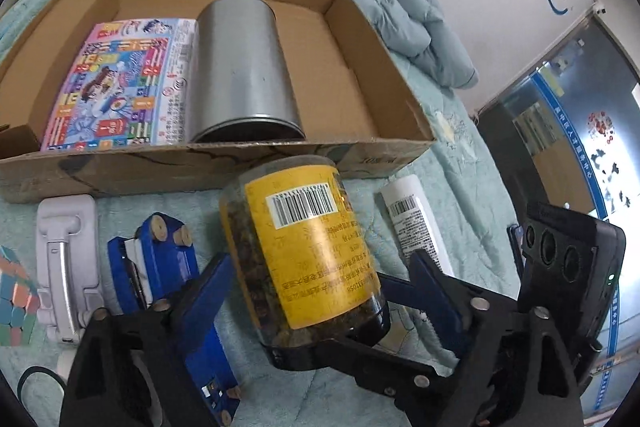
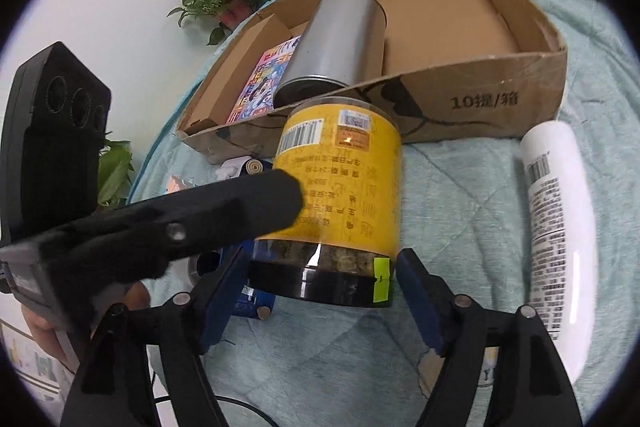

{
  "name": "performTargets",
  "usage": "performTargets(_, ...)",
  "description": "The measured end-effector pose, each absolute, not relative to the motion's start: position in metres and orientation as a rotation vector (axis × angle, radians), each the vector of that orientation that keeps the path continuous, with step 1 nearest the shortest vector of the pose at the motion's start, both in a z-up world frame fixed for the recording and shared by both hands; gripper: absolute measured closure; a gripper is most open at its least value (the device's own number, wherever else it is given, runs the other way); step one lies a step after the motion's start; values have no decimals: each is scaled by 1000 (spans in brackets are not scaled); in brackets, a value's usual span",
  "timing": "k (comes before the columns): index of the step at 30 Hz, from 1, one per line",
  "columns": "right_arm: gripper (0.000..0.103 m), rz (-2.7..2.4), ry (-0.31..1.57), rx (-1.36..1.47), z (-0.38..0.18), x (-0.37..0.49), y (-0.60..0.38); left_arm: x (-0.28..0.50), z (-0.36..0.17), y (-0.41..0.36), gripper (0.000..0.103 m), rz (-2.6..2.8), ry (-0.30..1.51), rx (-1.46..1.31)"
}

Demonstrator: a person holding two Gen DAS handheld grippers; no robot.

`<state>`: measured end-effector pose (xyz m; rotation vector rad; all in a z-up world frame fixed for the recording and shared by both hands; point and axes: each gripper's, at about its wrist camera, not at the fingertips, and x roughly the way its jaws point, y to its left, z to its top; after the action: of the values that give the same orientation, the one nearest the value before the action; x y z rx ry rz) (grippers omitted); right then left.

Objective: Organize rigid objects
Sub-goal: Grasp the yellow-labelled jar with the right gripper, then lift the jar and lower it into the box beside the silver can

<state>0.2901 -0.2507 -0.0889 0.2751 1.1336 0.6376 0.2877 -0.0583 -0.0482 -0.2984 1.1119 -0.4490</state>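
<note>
Jar (image 1: 304, 251) with yellow label lying at centre of the frame just before the cardboard box (image 1: 216, 163), between spread fingers of both left gripper (image 1: 320, 291) and right gripper (image 2: 320, 291), probably for lifting inside.

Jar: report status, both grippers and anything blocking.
Both grippers open, left, right, straddling jar lying on bedspread. Box ahead holds tin, book. Bottle beside, clear.
</note>
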Motion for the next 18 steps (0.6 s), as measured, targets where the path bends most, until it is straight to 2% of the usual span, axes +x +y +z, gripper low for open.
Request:
performTargets(9,19,661,1149,256,-96,299,-237,303,-69,-62,23,-398,1162,-300)
performTargets(18,18,661,1152,234,-97,301,-232,301,-72,-56,24,-408,1151,-307)
